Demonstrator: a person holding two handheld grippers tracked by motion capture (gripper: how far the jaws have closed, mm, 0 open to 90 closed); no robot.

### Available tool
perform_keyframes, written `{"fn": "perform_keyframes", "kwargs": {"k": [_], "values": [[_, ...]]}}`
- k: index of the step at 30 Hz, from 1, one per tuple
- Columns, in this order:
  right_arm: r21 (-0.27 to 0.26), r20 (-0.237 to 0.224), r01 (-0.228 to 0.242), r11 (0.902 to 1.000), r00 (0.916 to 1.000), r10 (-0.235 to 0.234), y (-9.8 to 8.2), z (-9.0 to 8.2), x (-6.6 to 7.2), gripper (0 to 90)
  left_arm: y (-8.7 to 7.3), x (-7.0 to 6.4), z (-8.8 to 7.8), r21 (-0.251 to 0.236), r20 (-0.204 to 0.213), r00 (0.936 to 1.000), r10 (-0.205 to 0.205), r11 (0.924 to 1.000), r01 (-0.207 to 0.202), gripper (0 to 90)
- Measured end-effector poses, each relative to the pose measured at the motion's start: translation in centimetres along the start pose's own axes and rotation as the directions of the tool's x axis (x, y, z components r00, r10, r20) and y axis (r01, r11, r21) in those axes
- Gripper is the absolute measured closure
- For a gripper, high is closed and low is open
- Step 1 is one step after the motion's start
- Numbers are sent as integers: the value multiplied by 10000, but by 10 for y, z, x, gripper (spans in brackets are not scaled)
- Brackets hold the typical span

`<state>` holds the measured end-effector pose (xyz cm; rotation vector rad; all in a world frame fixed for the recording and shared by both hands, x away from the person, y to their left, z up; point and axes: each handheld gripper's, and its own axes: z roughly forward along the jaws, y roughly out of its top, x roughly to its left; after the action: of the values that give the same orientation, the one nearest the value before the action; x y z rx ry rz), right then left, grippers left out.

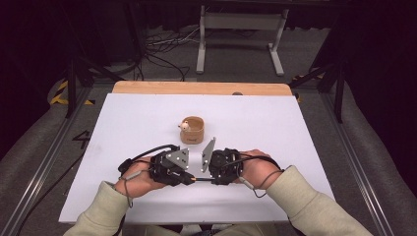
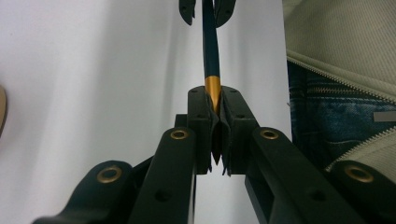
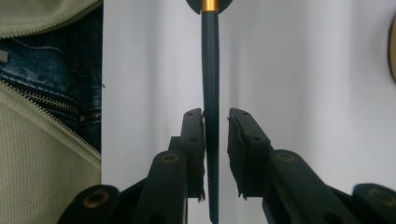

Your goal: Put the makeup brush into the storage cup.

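Observation:
A dark teal pen (image 1: 201,180) with a gold band lies level between my two grippers near the table's front edge. My left gripper (image 2: 215,100) is shut on the pen's (image 2: 210,46) gold, pointed end. My right gripper (image 3: 216,116) faces it from the other side, its jaws around the teal barrel (image 3: 210,60). The barrel rests against one pad and a gap shows at the other. In the high view the left gripper (image 1: 189,179) and right gripper (image 1: 212,179) nearly meet, tip to tip.
A small wooden cup (image 1: 192,130) with a pale figure on its rim stands just beyond the grippers on the white table sheet (image 1: 147,118). A wooden strip (image 1: 196,87) runs along the far edge. The person's cream sleeves (image 1: 295,191) and jeans (image 2: 327,116) are close behind.

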<state>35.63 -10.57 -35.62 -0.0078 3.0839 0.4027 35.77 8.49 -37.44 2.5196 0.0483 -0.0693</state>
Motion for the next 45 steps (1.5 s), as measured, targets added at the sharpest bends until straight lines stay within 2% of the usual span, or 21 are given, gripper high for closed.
{"fn": "perform_keyframes", "kwargs": {"k": [1,4,5,9,14,16,20,25,28,33,35,36,37,41,45], "values": [[-14,11,108,9999,9999,-108,0,1,-1,776,0,0,0,6,22,10000,4,10000,-4,843],[96,-61,-5,10000,10000,6,1,3,1,780,1,-1,0,68,15,9999,127,9999,-127,842],[55,-67,145,9999,9999,-144,1,4,-1,780,1,-1,1,69,1,9999,128,9999,-128,843],[196,-95,1,9998,10000,0,2,4,1,784,1,-1,2,71,67,10000,45,10000,-46,843],[114,-180,81,9999,9998,-79,3,6,2,785,2,-2,2,62,76,9999,76,10000,-76,843],[32,-152,298,9996,9994,-298,4,8,0,786,2,-2,2,14,58,9999,95,10000,-95,843],[50,-215,187,9998,9996,-186,4,9,3,805,2,-3,1,-30,24,9999,159,9999,-159,843],[-36,-124,439,9990,9990,-440,5,11,3,836,1,-2,2,-18,42,9998,205,9998,-205,842],[34,-191,372,9993,9991,-372,5,10,4,840,2,-2,2,-6,85,9996,274,9996,-274,841],[-55,-140,519,9986,9985,-520,3,9,4,843,0,-1,1,-246,245,9994,248,9994,-242,829],[-162,-81,552,9983,9984,-554,3,9,4,843,0,-1,0,-382,186,9997,165,9991,-158,770],[-210,-21,574,9981,9983,-575,1,8,4,843,-2,1,-4,-563,91,9999,89,9984,-84,770],[-364,-25,493,9981,9988,-494,-1,7,4,843,-3,2,-6,-708,88,9999,92,9975,-86,717],[-786,100,385,9962,9992,-378,-8,4,3,843,-7,4,-9,-973,-16,10000,-61,9952,59,638],[-1324,275,378,9905,9990,-345,-14,-2,3,843,-11,6,-11,-1325,-80,9992,-400,9904,385,491]]}}
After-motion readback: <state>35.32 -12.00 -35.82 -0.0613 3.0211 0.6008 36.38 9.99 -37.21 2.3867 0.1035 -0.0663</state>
